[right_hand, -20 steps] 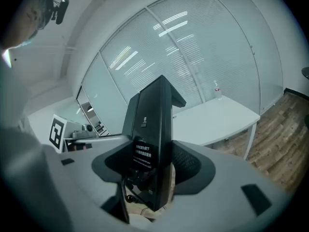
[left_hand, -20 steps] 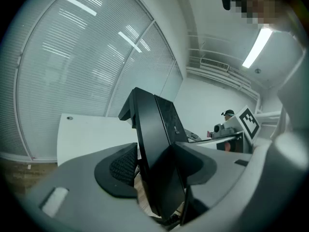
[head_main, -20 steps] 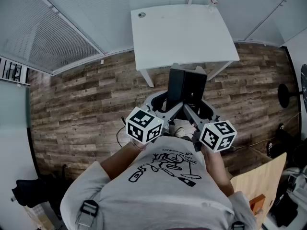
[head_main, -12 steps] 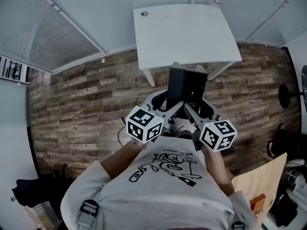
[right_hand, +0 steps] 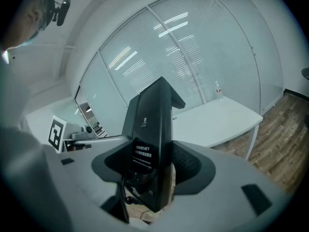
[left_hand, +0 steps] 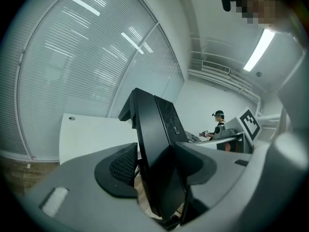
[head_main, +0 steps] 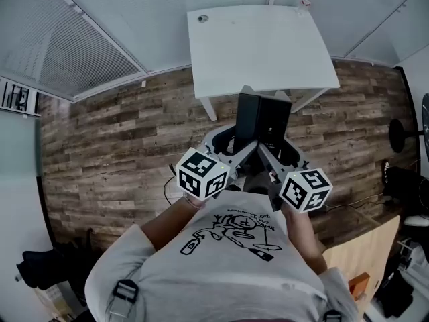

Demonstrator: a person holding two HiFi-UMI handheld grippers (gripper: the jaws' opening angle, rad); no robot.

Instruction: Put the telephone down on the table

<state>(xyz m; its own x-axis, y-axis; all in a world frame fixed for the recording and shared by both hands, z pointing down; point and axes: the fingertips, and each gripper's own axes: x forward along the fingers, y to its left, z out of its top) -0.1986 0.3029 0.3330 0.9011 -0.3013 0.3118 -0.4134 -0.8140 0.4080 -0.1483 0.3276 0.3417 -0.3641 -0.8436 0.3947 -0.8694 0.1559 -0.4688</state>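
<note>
L gripper (left_hand: 155, 170): clamped on the black slab-shaped desk telephone (head_main: 261, 121), which stands on edge betw. its jaws. The jaws are spread wide round it.
R gripper (right_hand: 150, 164): also clenched on the telephone, from the opp. side. A white-print label on the casing faces its cam.
Telephone: up in the air betw. both grippers, upright, over the floor. It is just short of the table's near edge and not on the top.
Cables: thin dark cables (right_hand: 133, 187) hang under the telephone's lower end.
Table: white rectangular table (head_main: 255, 52), straight ahead of the telephone.
Bottle: small clear plastic bottle (head_main: 301, 0), upright on the table's far R corner, well apart from the telephone.
Cable hole: round grey cable hole (head_main: 203, 19) near the table's far L corner.
Floor: brown wood-plank floor (head_main: 114, 146) under the table & the person.
Walls: glass partitions w/ horizontal blinds (head_main: 80, 52) behind & to the L of the table.
R side: black round-footed stand (head_main: 401, 131) on the floor, well apart. Light wooden board (head_main: 362, 253) is near the person's R elbow.
L side: dark bundle (head_main: 40, 270) low on the floor, too dim to id.
Far off: another person (left_hand: 219, 125) w/ headgear, small in the L gripper view.
</note>
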